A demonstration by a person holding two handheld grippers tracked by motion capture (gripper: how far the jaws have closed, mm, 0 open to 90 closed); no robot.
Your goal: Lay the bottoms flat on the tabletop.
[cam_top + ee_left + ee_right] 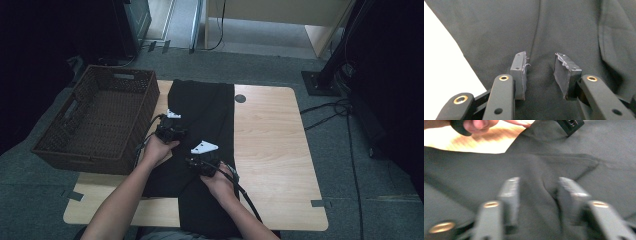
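Black garment lies lengthwise from frame bottom to top centre, left gripper and right gripper resting on it, jaws apart.

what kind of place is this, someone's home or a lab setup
Probably a lab or recording room, not a home: a bare wooden table on grey carpet, loose cables across the floor, and a black stand base beside it.

Black claws, brass rivets, white plates, trailing cables.

garment on table, basket left
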